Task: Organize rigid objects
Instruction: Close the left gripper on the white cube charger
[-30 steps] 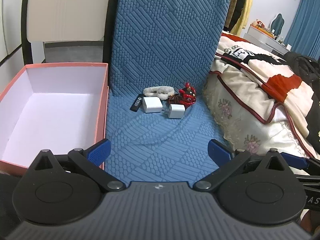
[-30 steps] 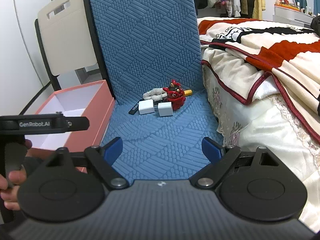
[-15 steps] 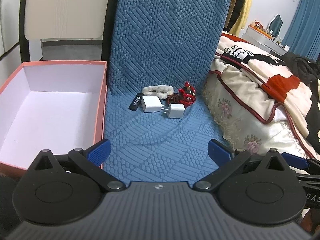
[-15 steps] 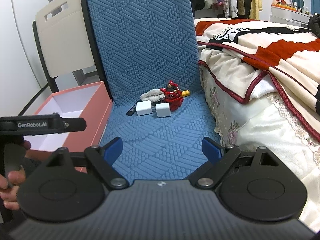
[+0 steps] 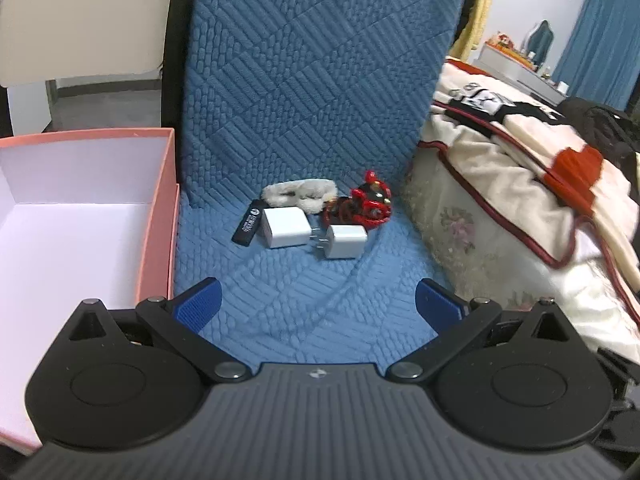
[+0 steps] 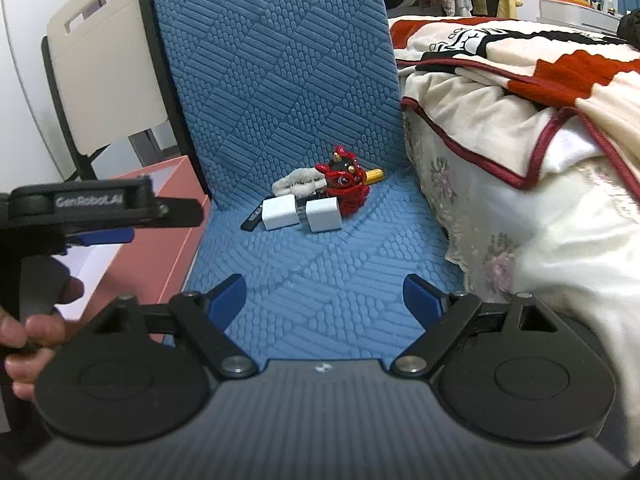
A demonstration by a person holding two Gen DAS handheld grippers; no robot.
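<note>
Small objects lie clustered at the back of a blue quilted chair seat (image 5: 304, 304): two white charger cubes (image 5: 286, 227) (image 5: 345, 241), a black USB stick (image 5: 248, 227), a red toy figure (image 5: 370, 202) and a white fuzzy band (image 5: 298, 192). In the right wrist view the cubes (image 6: 281, 213) (image 6: 323, 214) sit in front of the red figure (image 6: 344, 184); a yellow item (image 6: 373, 175) lies behind it. My left gripper (image 5: 318, 305) is open and empty, short of the cluster. My right gripper (image 6: 325, 300) is open and empty, also short of it.
An open pink box (image 5: 162, 216) with a white inside stands left of the seat. The left gripper's body (image 6: 100, 204) and a hand show over the box in the right wrist view. A bed with a cream and red blanket (image 6: 520, 112) borders the seat's right edge.
Both grippers have moved forward toward the cluster, which looks larger now. Both stay open; no object has moved.
</note>
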